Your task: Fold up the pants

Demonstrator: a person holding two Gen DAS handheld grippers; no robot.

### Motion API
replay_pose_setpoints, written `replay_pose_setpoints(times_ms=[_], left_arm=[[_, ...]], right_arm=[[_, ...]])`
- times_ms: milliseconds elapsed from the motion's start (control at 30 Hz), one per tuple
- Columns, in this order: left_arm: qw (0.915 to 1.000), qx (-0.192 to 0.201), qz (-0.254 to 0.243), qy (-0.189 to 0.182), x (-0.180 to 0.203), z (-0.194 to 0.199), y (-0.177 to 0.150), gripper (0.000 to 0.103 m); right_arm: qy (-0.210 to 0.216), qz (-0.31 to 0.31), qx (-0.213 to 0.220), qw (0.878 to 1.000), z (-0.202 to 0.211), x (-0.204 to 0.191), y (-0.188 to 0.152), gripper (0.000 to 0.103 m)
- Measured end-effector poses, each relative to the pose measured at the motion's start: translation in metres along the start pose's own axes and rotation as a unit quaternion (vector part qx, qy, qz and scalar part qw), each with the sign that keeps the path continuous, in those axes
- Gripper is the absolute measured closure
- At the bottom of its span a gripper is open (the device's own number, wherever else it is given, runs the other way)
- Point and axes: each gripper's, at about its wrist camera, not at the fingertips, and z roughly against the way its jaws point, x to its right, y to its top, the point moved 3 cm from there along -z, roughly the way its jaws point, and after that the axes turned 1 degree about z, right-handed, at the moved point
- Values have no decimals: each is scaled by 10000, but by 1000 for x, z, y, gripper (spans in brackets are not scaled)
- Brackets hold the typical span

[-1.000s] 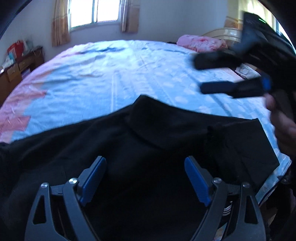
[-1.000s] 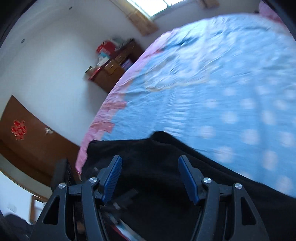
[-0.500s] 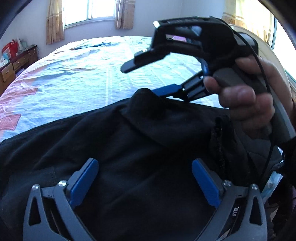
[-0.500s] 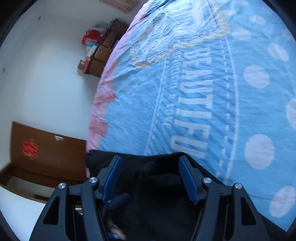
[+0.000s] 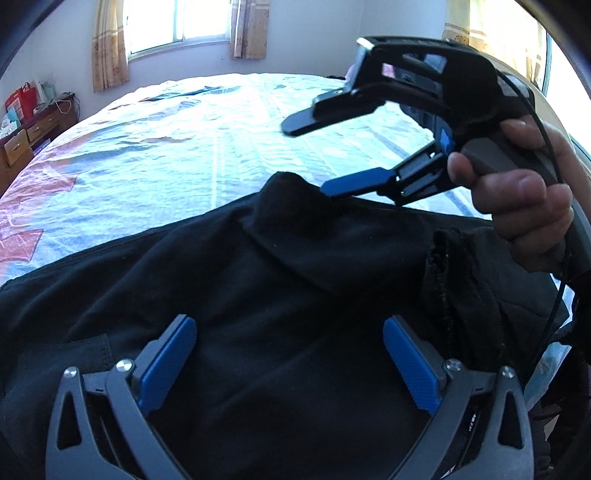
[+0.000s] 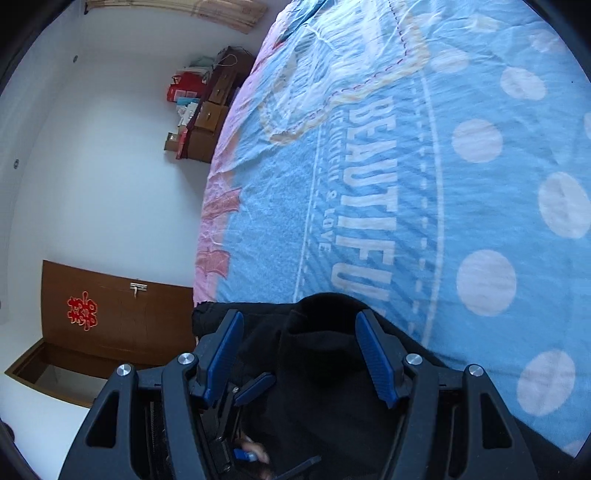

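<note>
Black pants lie spread across the near edge of a bed, on a blue bedsheet with pale dots and a pink border. From the left wrist view, the left gripper stands over the cloth with its blue pads as far apart as they go, having just been opening, nothing pinched between them. That view alone shows the right gripper from the side, held in a hand: its lower blue finger meets a raised peak of the pants while the upper black finger sits well above, clear of the fabric, so the jaws are parted around the bump and not pressing on it. The right wrist view adds the sheet's printed lettering, a brown door and a dresser; a window appears only in the left view. The pants' folds are lost in blackness, and their near side is cut off below both frames
</note>
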Motion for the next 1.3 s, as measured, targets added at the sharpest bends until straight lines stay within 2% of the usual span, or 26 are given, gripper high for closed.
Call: replay_pose_setpoints(times_ms=[167,267,367,433,467,567,633,700,800,933,1000,1067,1133,1200,1267,1300], left_arm=[[10000,20,4,-10,0,2,-2,0],[10000,28,-39,32,2,2,-4,0],[9999,57,-61,76,4,0,-4,0],[9999,66,-48,68,5,0,-5,0],[9999,64,-54,72,6,1,-5,0],[9999,141,60,-28,3,12,-6,1],[9992,313,237,-22,-11,33,-7,2],[9977,612,222,177,-27,62,-9,2],[9924,926,227,775,-68,106,-15,2],[9814,759,468,1699,-149,131,-24,2],[9780,629,721,1852,-186,133,-30,2],[9777,385,1086,1755,-217,126,-38,4],[9816,275,1255,1412,-231,116,-45,6],[9815,110,1387,1317,-236,105,-50,16],[9847,-50,1492,898,-236,90,-53,20],[9837,-61,1587,838,-232,88,-56,21]], right_arm=[[-136,184,-250,9994,-26,-7,5,38],[43,222,-504,9985,-39,-13,7,38],[502,2,-243,9984,-35,-15,16,37],[644,-119,-42,9978,-30,-15,22,37],[566,-60,-66,9984,-31,-17,22,37],[-54,281,-288,9992,-38,-24,15,37],[-161,405,-226,9988,-27,-29,10,37],[-167,487,54,9987,-5,-35,7,37],[-211,557,517,9969,38,-41,4,37],[-94,567,975,9936,88,-46,-17,35],[36,645,1075,9921,102,-51,-37,35],[138,728,1097,9912,108,-55,-61,34],[215,803,1068,9908,108,-58,-85,34],[315,838,1027,9907,106,-58,-113,34],[433,776,1016,9908,105,-51,-138,34],[422,750,1005,9912,104,-48,-148,34]])
